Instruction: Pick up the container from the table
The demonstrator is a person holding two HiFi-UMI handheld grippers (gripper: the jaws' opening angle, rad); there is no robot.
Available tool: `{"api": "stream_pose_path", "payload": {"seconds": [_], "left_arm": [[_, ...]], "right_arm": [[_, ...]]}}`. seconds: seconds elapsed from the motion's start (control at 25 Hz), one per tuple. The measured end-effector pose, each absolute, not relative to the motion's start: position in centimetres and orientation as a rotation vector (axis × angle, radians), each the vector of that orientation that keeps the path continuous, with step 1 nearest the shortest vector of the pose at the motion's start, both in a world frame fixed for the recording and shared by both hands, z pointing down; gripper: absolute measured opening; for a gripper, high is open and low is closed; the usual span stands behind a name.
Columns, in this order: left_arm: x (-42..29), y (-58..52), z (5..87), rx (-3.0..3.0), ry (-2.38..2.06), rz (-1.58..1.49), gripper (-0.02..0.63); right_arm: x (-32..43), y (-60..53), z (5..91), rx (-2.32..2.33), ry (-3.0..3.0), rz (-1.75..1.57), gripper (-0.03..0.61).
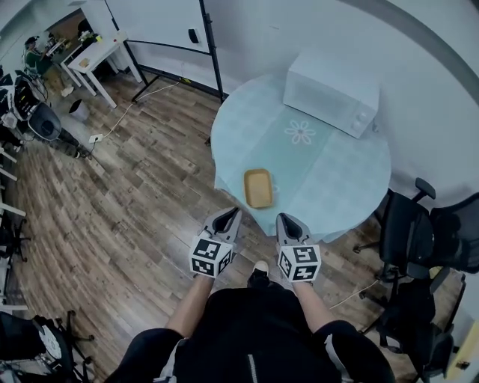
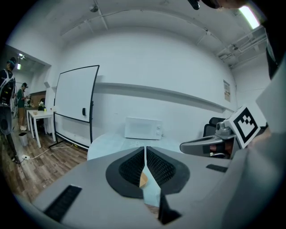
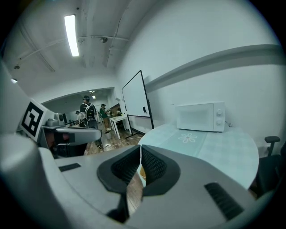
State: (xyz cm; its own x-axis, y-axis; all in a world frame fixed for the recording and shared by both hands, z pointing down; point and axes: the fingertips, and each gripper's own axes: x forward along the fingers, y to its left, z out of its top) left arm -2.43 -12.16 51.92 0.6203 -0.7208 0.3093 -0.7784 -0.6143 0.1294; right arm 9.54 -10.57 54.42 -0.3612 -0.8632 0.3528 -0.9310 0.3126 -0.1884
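Left tool (image 1: 227,218), right tool (image 1: 289,223), jaws together; container (image 1: 258,188) just beyond

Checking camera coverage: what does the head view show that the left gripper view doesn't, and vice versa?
Head view only: the whole container near the front edge of the table, with the left gripper short of it. Left gripper view only: its jaws together, nothing gripped, the container a mere sliver past them. Both: microwave, whiteboard, right gripper.
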Motion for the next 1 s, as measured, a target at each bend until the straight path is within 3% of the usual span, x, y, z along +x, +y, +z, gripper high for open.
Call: {"api": "stream_pose_path", "payload": {"seconds": [1.0], "left_arm": [[-2.2, -21.9, 52.5, 2.598, -1.168, 0.34, 0.026]], "right_arm": [[8.2, -19.6, 54.8, 1.646, -2.384, 0.544, 0.026]]}}
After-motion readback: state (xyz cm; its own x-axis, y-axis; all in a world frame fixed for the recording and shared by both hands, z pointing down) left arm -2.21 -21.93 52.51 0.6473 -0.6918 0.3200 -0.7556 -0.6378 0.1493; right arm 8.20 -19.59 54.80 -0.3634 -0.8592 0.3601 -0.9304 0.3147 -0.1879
